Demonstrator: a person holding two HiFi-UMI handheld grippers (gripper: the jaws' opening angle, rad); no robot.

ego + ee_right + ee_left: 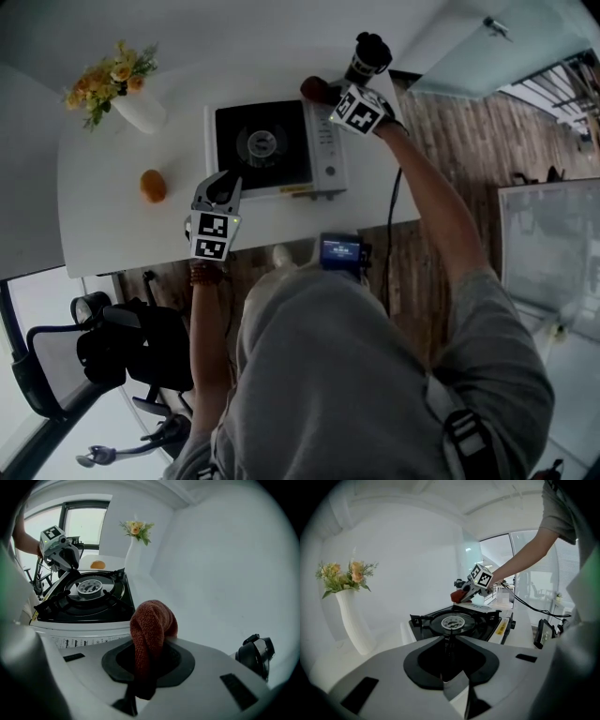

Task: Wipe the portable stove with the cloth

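Rust-red terry is what you have to work with: the cloth (152, 630) hangs bunched in a thick fold, pinched between the jaws of your right gripper (333, 97), just beside the far right corner of the portable stove (272, 145). Whether it touches the casing yet I cannot tell. Your left gripper (449, 639) sits at the stove's near left corner, jaws pressed together with nothing visible between them. I judge that you are at the very start of wiping, with the cloth at the stove and no stroke made. The next move calls for pressing the fold onto the white side panel (328, 150) and dragging it along, keeping clear of the raised pan supports, which could snag the weave. The stove stands on the white table (112, 216), black on top around a round burner (262, 143), with a white casing.
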